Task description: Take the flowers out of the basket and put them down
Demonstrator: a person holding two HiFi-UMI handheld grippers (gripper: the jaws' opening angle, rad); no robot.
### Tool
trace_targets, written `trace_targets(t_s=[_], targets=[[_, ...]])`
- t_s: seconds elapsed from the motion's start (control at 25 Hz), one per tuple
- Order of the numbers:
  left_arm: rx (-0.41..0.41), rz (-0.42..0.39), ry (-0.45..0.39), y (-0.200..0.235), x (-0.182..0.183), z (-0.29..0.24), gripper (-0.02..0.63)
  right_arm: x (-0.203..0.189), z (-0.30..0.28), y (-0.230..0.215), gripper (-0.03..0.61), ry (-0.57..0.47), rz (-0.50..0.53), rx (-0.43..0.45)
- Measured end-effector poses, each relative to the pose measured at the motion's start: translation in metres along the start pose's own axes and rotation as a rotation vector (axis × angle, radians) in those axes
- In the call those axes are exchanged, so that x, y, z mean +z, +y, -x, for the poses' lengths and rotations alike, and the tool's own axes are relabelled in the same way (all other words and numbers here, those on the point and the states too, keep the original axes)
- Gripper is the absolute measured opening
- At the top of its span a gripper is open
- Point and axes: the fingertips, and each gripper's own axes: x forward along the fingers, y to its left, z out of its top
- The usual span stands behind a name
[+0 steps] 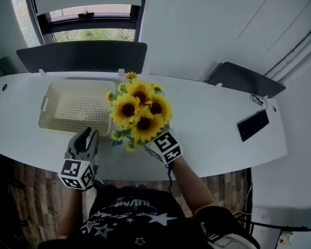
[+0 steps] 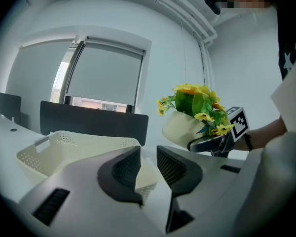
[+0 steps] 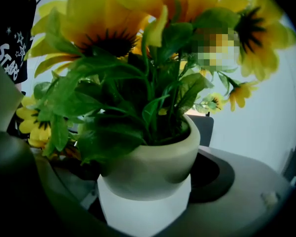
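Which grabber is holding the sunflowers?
The right gripper: its jaws clamp the pale pot of sunflowers. The left gripper has its jaws apart with nothing between them, near the basket.

A white, curved counter carries a cream perforated basket on its left part, standing open and empty. Well apart, near the right end, lies a small black keyboard, with a thin dark cable just behind it.

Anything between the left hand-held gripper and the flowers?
Nothing. The head view shows only bare white table between the left hand-held gripper, open by the basket front rim, and the flowers.
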Motion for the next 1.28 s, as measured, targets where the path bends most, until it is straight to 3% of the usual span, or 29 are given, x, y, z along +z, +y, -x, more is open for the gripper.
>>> trace_targets(t_s=[0.28, 0.48, 0.88, 1.28], targets=[[-0.01, 0.0, 0.042, -0.074, -0.031, -0.021, 0.104, -0.055, 0.062, -0.027, 0.508, 0.052, -0.015, 0.02], [-0.016, 0.006, 0.069, -0.101, -0.051, -0.031, 0.104, -0.091, 0.081, -0.038, 0.508, 0.065, -0.101, 0.013], [-0.013, -0.011, 0.174, -0.125, -0.087, -0.041, 0.104, -0.16, 0.097, -0.037, 0.508, 0.163, -0.162, -0.002], [0.037, 0.026, 0.24, -0.131, -0.119, -0.035, 0.104, -0.208, 0.096, -0.015, 0.508, 0.271, -0.185, 0.052]])
